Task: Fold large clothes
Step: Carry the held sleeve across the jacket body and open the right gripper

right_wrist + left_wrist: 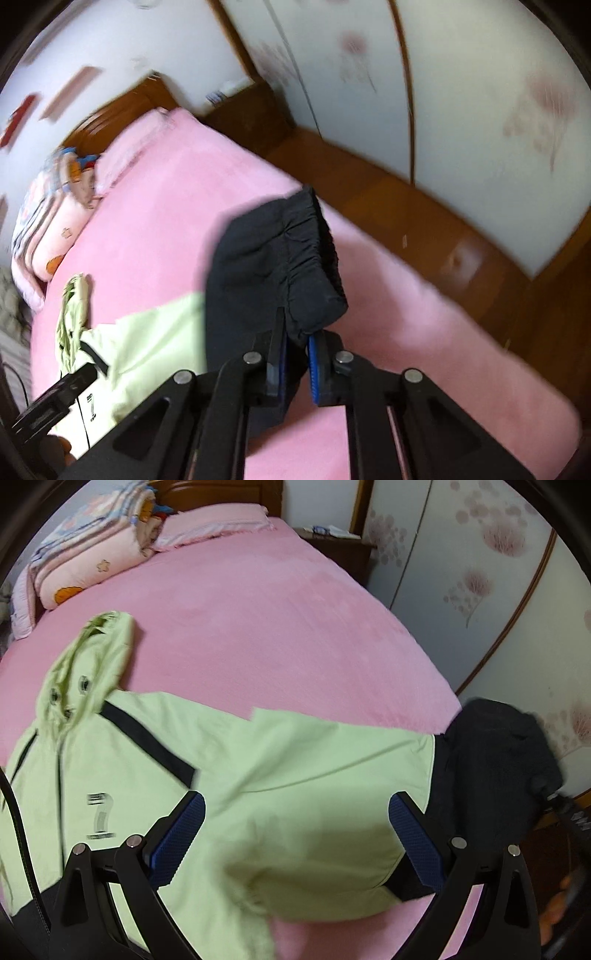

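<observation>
the lime-green hooded jacket (258, 775) lies spread on the pink bed (277, 627); the left hand-held gripper (295, 834) hovers released above its body; the right hand-held gripper (295, 343) is clenched on the black cuff (295, 258); draw that sleeve smoothly across, keeping the fabric flat.

Pink bed (280, 627) w/ wood headboard (218, 493); floral wardrobe doors (461, 554).
</observation>
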`<state>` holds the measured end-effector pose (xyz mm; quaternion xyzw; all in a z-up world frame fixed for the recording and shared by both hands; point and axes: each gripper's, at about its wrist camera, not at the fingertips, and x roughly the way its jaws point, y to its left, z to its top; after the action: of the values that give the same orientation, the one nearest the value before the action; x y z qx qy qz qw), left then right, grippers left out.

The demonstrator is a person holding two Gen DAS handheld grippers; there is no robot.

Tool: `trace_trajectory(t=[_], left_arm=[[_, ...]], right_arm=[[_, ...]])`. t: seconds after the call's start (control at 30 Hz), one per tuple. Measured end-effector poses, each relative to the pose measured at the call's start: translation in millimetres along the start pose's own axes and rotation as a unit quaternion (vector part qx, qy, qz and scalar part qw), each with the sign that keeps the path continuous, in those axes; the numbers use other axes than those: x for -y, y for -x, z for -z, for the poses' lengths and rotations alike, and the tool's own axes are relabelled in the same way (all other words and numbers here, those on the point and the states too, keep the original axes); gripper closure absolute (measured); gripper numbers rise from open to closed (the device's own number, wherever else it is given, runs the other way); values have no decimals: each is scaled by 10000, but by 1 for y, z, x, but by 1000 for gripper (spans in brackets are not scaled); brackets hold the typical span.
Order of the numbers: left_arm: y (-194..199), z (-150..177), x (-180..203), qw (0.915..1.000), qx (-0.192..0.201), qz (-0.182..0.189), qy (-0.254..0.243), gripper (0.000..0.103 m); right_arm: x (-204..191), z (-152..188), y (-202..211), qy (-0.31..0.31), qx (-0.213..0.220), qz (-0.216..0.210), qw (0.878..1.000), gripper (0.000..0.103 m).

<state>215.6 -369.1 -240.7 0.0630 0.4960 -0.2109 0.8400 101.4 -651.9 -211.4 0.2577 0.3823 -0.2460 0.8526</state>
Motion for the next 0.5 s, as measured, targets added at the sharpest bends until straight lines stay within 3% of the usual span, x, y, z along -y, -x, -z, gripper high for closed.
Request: trace_trajectory(t=[0.13,0.27,0.4,0.5], left_arm=[[39,3,-46,9996,192,106,189,4],[69,11,-106,9982,347,165,455,4],[87,19,-174,9968,437,18,664,4],[89,32,-229,9944,417,-123,961,4]], right_arm=[[-67,-10,64,705,509,-499,9950,94],[-157,3,101,1582,752,-973,9797,94],[-236,38,99,2149,690,-1400,9641,94],[-289,76,74,2483,467,-1644,9535,94]])
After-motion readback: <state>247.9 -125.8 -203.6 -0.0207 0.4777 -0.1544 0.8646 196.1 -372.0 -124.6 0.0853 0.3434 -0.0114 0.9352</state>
